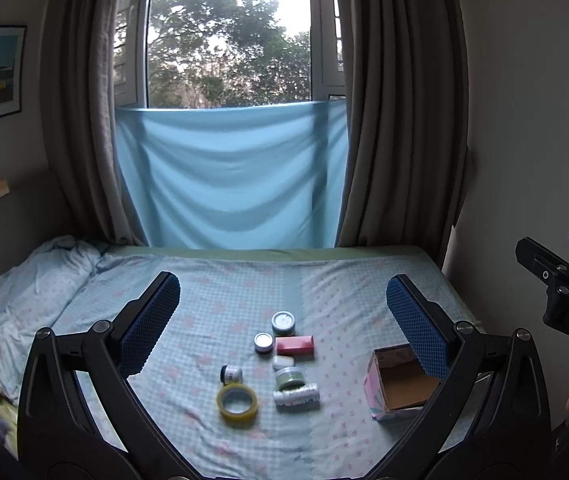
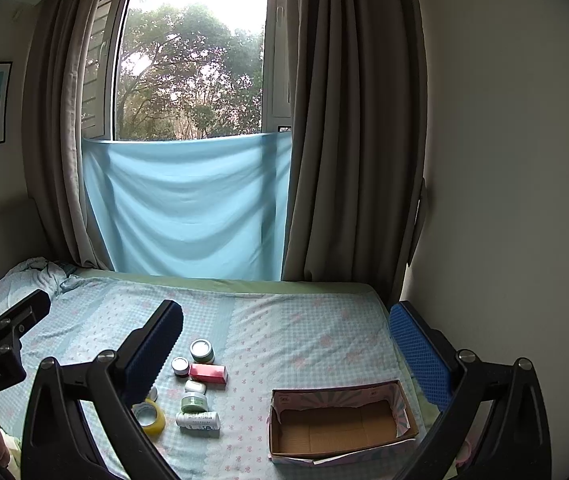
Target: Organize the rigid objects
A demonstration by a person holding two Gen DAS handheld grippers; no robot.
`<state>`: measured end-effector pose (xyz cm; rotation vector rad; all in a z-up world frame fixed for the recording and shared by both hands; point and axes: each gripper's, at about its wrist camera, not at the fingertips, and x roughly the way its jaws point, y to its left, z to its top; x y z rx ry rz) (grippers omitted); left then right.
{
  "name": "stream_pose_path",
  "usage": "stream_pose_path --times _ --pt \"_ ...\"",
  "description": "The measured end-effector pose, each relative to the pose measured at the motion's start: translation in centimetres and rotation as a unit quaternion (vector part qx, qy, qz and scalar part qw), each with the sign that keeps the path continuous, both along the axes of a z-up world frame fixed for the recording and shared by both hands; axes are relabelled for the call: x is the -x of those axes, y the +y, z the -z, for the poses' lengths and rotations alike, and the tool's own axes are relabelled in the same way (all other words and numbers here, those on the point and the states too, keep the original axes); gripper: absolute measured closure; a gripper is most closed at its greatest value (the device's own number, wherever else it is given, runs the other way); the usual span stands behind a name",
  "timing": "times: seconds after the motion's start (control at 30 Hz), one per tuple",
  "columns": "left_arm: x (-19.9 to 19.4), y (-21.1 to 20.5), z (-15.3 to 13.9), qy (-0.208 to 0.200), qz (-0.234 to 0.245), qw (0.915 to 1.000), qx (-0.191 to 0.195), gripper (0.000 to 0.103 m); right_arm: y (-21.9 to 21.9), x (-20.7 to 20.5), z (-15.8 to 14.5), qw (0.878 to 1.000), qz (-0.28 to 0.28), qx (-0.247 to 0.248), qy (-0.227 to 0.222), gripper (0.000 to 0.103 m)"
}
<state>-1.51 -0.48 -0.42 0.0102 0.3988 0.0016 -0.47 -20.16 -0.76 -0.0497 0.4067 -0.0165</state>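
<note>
Left claw [image 1: 282, 308] spread wide, holding nothing, above the bed [image 1: 344, 280]. Right claw [image 2: 286, 336] likewise wide and empty. Below, clustered mid-bed: tape roll [image 1: 237, 400], jars [image 1: 283, 322], red box [image 1: 294, 345], white bottle [image 1: 297, 395]. Open cardboard box [image 2: 340, 420] apart to their right, empty.

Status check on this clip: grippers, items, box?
Left gripper open, right gripper open, both empty. Items clustered on bed, tape roll nearest. Box empty. Nothing blocking.

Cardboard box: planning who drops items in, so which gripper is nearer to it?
Right. The right gripper hovers just above the cardboard box; the left gripper is over the jars, box to its right.
</note>
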Motion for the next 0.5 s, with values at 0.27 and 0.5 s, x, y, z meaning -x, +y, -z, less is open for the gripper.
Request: stream_pose_path --times 0.27,0.5 --pt "-0.7 0.9 0.5 0.011 -0.004 0.9999 0.002 0.0 -0.1 -1.1 0.4 1.0 -0.006 0.001 0.013 0.0" --pt "-2.7 3.3 2.7 0.057 -0.034 0.9977 -0.015 0.0 0.8 -3.7 2.1 0.999 -0.028 0.012 0.031 0.0"
